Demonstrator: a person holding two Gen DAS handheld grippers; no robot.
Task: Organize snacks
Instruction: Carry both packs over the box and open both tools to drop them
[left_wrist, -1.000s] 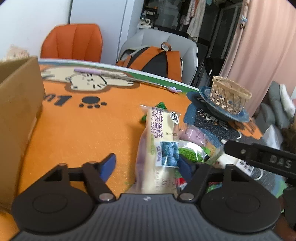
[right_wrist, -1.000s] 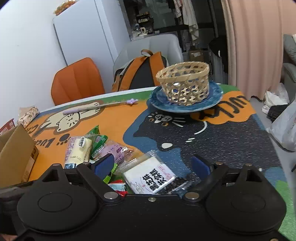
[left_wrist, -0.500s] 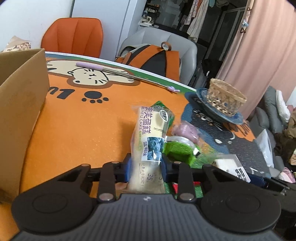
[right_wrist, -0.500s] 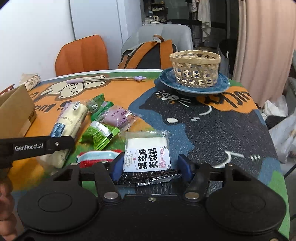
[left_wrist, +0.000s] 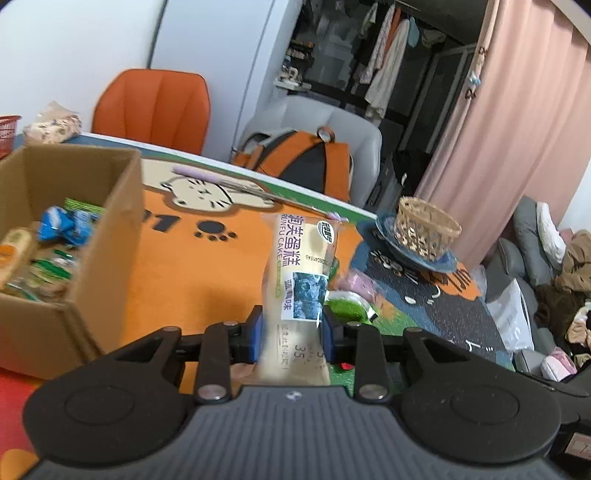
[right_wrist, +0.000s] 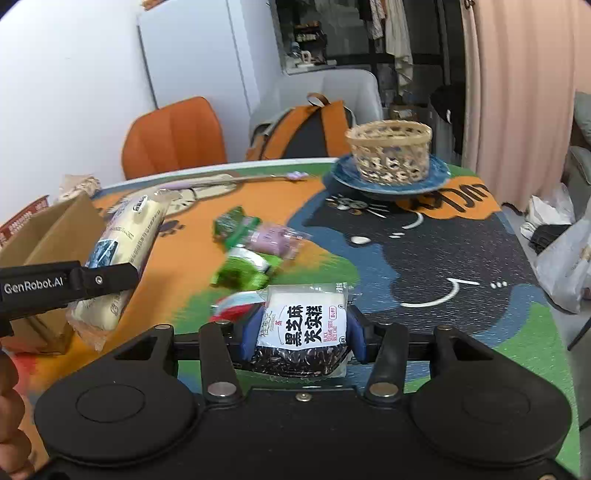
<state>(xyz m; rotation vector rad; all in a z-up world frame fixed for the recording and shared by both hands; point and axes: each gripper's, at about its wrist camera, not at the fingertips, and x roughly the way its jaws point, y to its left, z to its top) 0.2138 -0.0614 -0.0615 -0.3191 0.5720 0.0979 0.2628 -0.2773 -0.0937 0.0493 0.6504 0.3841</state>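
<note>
surface: cartoon-cat table mat (right_wrist: 424, 258), orange on your left half, dark blue-black on your right, green at the near edge.

cake packet: your left gripper (left_wrist: 291, 332) has its blue pads pressed against both sides of the long cream runfu cake packet (left_wrist: 299, 280), gripping it near the bottom end. its long axis runs straight away from you along the fingers, top end farthest and tilted slightly up, and it looks lifted off the mat. in your right wrist view the same packet (right_wrist: 122, 254) slants from near-left to far-right, beside the cardboard box.

rice cake packet: your right gripper (right_wrist: 301, 334) is closed onto the black sesame rice cake packet (right_wrist: 303, 325), a pad on each side edge. the packet is squarish, label facing up, white end pointing away from you, dark end toward the gripper body. you cannot tell whether it is off the mat.

loose snacks: a green packet (right_wrist: 243, 269), a pink packet (right_wrist: 273, 240), a smaller green one (right_wrist: 231, 221) and a red and white one (right_wrist: 232, 308) lie on the mat between your two grippers.

cardboard box: the cardboard box (left_wrist: 110, 229) is open on your left, just beside the held cake packet, with snacks already inside (left_wrist: 55, 236).

far end: a woven basket (right_wrist: 389, 151) stands on a blue plate (right_wrist: 436, 177), well apart from the snacks.
</note>
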